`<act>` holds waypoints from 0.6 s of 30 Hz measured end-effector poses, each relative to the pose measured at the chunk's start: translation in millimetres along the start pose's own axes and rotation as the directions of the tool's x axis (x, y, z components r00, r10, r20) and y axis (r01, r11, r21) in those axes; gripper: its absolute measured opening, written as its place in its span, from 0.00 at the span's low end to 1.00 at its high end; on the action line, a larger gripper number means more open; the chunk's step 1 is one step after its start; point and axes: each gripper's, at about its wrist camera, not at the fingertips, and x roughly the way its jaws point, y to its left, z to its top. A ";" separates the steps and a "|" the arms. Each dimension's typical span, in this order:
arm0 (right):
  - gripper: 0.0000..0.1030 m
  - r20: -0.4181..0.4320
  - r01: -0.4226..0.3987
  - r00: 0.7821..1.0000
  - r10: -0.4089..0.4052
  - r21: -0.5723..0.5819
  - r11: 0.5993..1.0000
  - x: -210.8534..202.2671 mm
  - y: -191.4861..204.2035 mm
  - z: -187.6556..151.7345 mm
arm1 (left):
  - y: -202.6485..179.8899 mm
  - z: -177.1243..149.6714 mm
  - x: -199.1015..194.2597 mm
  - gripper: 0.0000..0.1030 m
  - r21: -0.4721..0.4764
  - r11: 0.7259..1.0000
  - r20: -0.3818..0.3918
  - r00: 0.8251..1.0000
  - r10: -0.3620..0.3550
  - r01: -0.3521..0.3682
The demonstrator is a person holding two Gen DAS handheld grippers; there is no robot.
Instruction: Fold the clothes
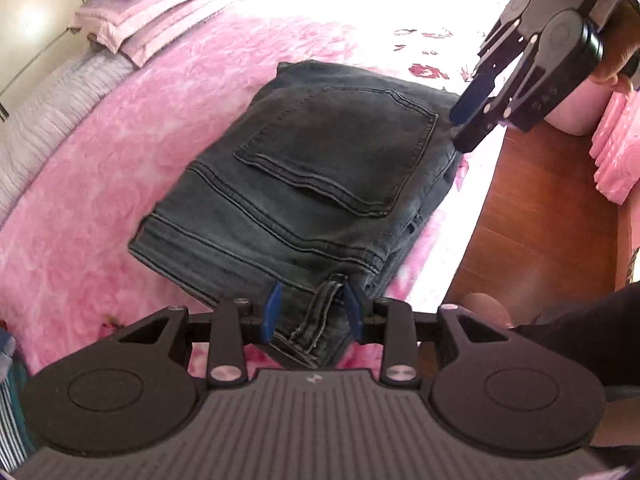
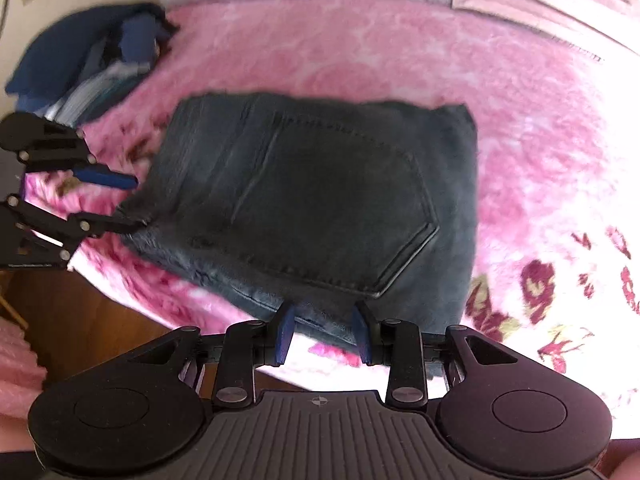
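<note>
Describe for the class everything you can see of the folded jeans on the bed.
The jeans are dark grey, faded denim, folded into a thick, compact rectangle of several layers. A back pocket with double stitching faces up, beside seam lines and a belt loop at the waistband end. They lie flat on the pink fluffy blanket, close to the bed's edge above the wooden floor. The left tongs straddle the waistband end and the right tongs the opposite edge, each with the folded layers between its blue pads.

Motion-blurred clothes pile (image 2: 92, 60), far corner.
</note>
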 end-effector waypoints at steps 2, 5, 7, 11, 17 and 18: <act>0.35 -0.013 -0.001 1.000 0.001 0.004 1.000 3.4 -1.7 2.1 | 1.2 0.3 0.8 0.29 -0.027 1.000 -0.010 1.000 -0.008 0.008; 0.35 -0.036 -0.003 0.999 0.004 0.019 1.000 5.8 -5.0 6.0 | 4.6 0.6 1.3 0.30 -0.066 0.998 -0.025 0.999 -0.019 0.018; 0.36 -0.060 0.000 0.998 0.001 0.010 1.000 8.4 -5.3 8.2 | 5.2 1.1 1.9 0.31 -0.079 0.997 -0.037 0.999 -0.023 0.020; 0.37 -0.095 0.010 0.995 -0.012 -0.021 1.000 15.6 -2.9 10.0 | 4.6 0.4 3.9 0.33 -0.088 0.996 -0.047 0.999 -0.026 0.022; 0.39 -0.100 0.012 0.995 -0.017 -0.050 0.999 21.8 -1.9 7.7 | 3.5 -1.6 6.6 0.33 -0.100 0.995 -0.049 0.998 -0.029 0.024; 0.39 -0.099 0.012 0.995 -0.017 -0.053 0.999 22.2 -2.0 7.2 | 3.7 -1.4 6.8 0.33 -0.101 0.995 -0.050 0.998 -0.030 0.025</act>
